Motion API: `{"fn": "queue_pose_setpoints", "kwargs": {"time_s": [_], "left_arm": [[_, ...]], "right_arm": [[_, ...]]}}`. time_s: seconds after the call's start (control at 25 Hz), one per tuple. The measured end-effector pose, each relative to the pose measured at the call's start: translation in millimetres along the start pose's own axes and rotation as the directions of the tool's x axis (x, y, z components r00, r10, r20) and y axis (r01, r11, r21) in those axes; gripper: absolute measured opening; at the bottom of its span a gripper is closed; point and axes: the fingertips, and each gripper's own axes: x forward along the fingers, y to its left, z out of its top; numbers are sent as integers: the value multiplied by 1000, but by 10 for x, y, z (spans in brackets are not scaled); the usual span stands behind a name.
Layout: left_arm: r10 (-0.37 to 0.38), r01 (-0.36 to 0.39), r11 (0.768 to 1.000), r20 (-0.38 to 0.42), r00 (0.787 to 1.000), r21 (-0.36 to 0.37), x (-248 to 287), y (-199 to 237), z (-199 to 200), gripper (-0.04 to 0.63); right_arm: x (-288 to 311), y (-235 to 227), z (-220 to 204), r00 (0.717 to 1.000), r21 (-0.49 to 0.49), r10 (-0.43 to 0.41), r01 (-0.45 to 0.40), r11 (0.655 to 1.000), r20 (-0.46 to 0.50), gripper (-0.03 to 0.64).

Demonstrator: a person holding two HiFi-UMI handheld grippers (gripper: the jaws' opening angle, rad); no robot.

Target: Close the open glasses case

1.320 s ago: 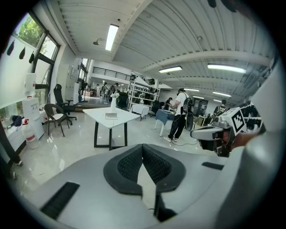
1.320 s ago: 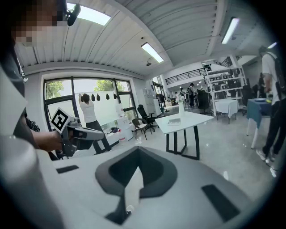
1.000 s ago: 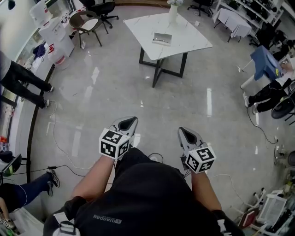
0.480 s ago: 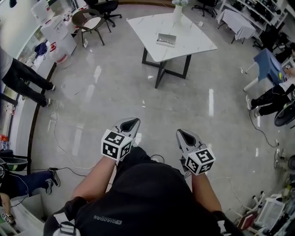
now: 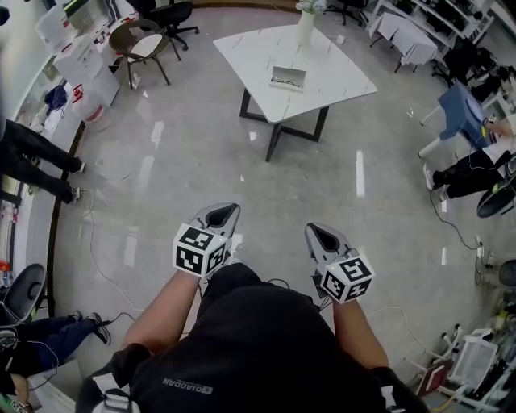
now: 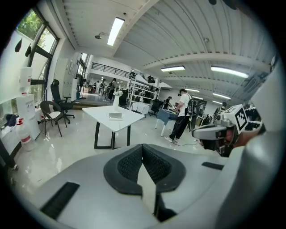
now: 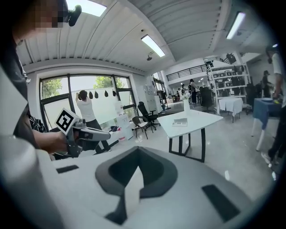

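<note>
a wide, glossy grey floor [image 5: 201,161] fills most of the head view, with thin cables trailing across it at the left and right. at the bottom of that view is the person's own black shirt [image 5: 258,347], and both bare forearms reach forward from it.

well ahead of the person stands a white, square counter [image 5: 339,77] on a dark crossed frame. nothing else stands near it on the floor. a brown chair [image 5: 133,40] is off to its left, and other people's legs show along the left and right edges of the room.

the left gripper [image 5: 223,216] and the right gripper [image 5: 325,237] are held side by side in the air just in front of the body, each with its marker cube toward the person, both pointing toward the counter and far from it. in each gripper's own view the two dark pads meet along a centre line, so the jaws of both are together with nothing between them.

the glasses case [image 5: 288,78] lies near the middle of the counter, a small grey box whose lid looks raised, though it is too small to be sure. a pale vase [image 5: 304,24] stands upright near the counter's far corner, apart from the case.
</note>
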Motion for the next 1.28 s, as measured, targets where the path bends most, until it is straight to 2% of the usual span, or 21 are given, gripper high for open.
{"fn": "queue_pose_setpoints", "kwargs": {"time_s": [0.16,0.52,0.8,1.08,1.28], "left_arm": [[-33,32,999,4,999,29,70,251,213,5],[-118,121,990,-47,992,70,208,544,227,4],[-139,143,988,-60,988,65,173,785,161,5],[-144,147,988,-55,988,55,134,889,160,5],[-144,146,988,-58,988,46,145,901,95,4]], "right_arm": [[231,68,129,1000,0,-23,23,1000,3,2],[621,140,161,996,37,-88,88,995,5,2],[836,321,130,994,2,-109,109,994,-15,2],[915,324,229,993,15,-120,120,993,-6,2],[973,325,154,993,36,-115,116,993,-19,2]]}}
